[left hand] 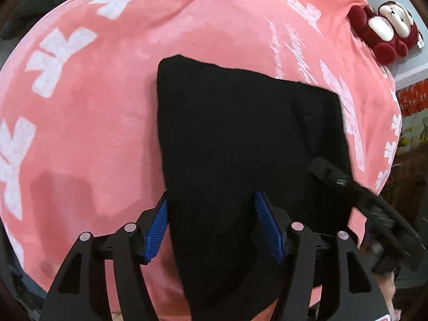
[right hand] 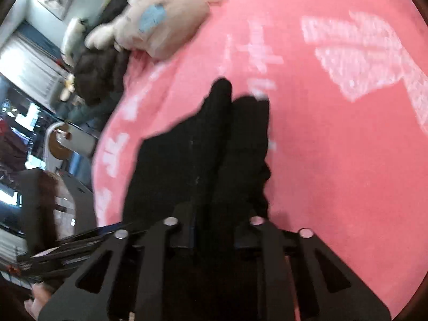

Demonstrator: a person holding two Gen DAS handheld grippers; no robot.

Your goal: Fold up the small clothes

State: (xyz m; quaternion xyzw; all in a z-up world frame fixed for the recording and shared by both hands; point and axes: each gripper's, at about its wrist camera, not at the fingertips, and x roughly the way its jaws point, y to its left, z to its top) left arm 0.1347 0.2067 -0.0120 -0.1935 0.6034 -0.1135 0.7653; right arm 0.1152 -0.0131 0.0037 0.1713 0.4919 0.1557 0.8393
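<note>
A black garment [left hand: 240, 133] lies on a pink blanket [left hand: 93, 133] with white prints. My left gripper [left hand: 211, 195] stands open over the garment's near end, with the cloth running between its blue pads [left hand: 267, 224]; the left pad touches the cloth's edge without pinching it. In the left wrist view my right gripper [left hand: 323, 168] reaches in from the right onto the garment's right edge. In the right wrist view the right gripper [right hand: 214, 203] has its jaws close together on the black garment [right hand: 187, 147], which bunches up between them. Its pads are hidden by the dark cloth.
A dark red plush monkey [left hand: 385, 32] sits at the blanket's far right. A cream plush toy [right hand: 160, 24] and a pile of dark clothes [right hand: 99, 77] lie at the far left of the bed. Beyond the blanket's left edge stands furniture. A hand [right hand: 34, 302] shows bottom left.
</note>
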